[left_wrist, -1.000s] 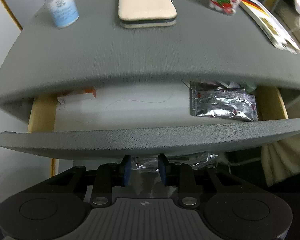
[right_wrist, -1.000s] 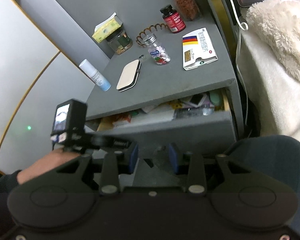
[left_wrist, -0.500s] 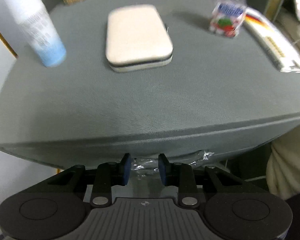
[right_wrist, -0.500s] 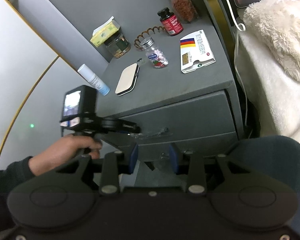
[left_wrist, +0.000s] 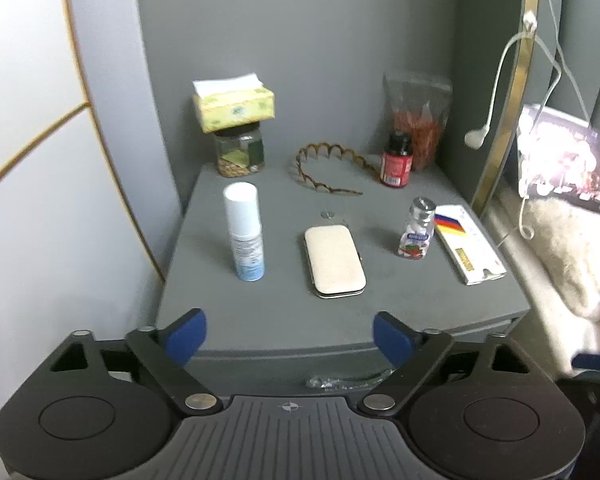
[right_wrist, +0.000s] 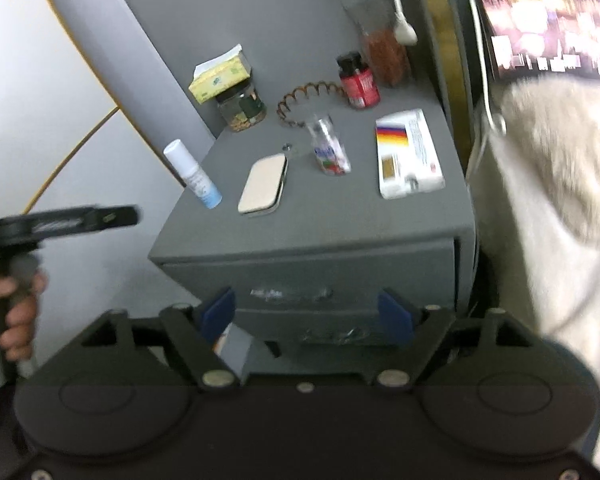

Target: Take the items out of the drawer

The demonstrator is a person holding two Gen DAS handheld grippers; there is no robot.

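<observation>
The grey nightstand's top drawer (right_wrist: 308, 276) is shut, with a clear handle (right_wrist: 290, 292) on its front; the handle also shows in the left wrist view (left_wrist: 348, 380). On the top stand a white spray bottle (left_wrist: 245, 236), a beige case (left_wrist: 334, 262), a small candy bottle (left_wrist: 417, 234) and a white medicine box (left_wrist: 470, 248). My left gripper (left_wrist: 288, 338) is open and empty, pulled back in front of the drawer. It also shows in the right wrist view (right_wrist: 84, 218) at the left. My right gripper (right_wrist: 308, 316) is open and empty before the drawer fronts.
At the back of the top stand a jar (left_wrist: 239, 152) with a tissue pack (left_wrist: 234, 106) on it, a brown headband (left_wrist: 328, 172), a red bottle (left_wrist: 396, 160) and a bag of red bits (left_wrist: 418, 128). A fluffy blanket (right_wrist: 552, 200) lies right. A wall panel (left_wrist: 40, 160) stands left.
The drawer went from open to shut. My left gripper let go of the handle, opened wide and drew back and up. My right gripper opened too.
</observation>
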